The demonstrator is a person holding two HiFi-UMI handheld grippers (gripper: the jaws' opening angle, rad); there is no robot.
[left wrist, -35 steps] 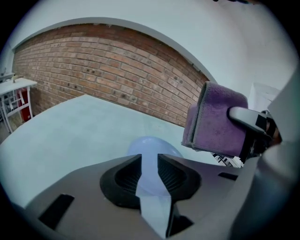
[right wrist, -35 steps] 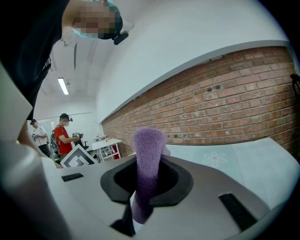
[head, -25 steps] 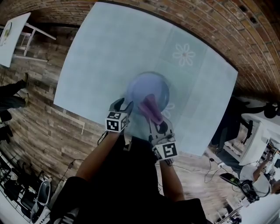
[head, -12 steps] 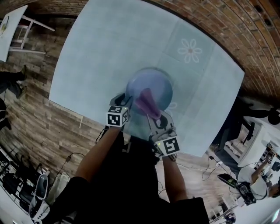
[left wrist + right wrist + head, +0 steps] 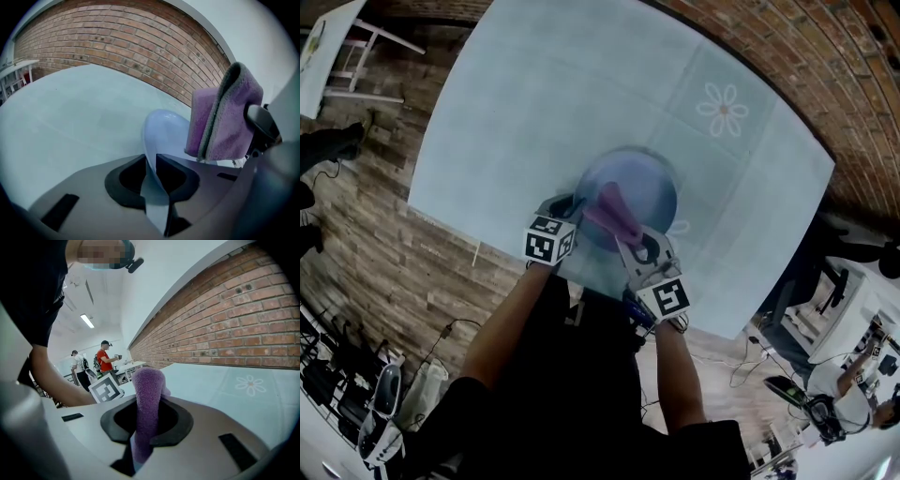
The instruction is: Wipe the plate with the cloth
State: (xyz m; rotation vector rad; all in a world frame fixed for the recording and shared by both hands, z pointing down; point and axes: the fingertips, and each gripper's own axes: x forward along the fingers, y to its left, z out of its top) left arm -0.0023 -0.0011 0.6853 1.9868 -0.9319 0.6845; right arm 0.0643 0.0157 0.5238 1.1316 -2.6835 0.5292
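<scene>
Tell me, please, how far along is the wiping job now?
Done: the right gripper is shut on the cloth, and the left gripper, whose jaws have just been closing, pinches the plate by its rim. In hand: the cloth is held over the plate; contact is unclear. Left: the wiping itself.

In the head view, the near rim of the plate (image 5: pixel 630 187) is covered by the left gripper (image 5: pixel 564 206) and right gripper (image 5: pixel 630 236), whose marker cubes hide much of their jaws. The top edge cuts off the table (image 5: pixel 534 94). The lower end of the cloth (image 5: pixel 614 211) vanishes between the right jaws. In the left gripper view, the jaws have just been closing on the plate's rim and swallow it, and the cloth masks the plate's right side. In the right gripper view, the background people (image 5: pixel 105 358) are too small to describe.
</scene>
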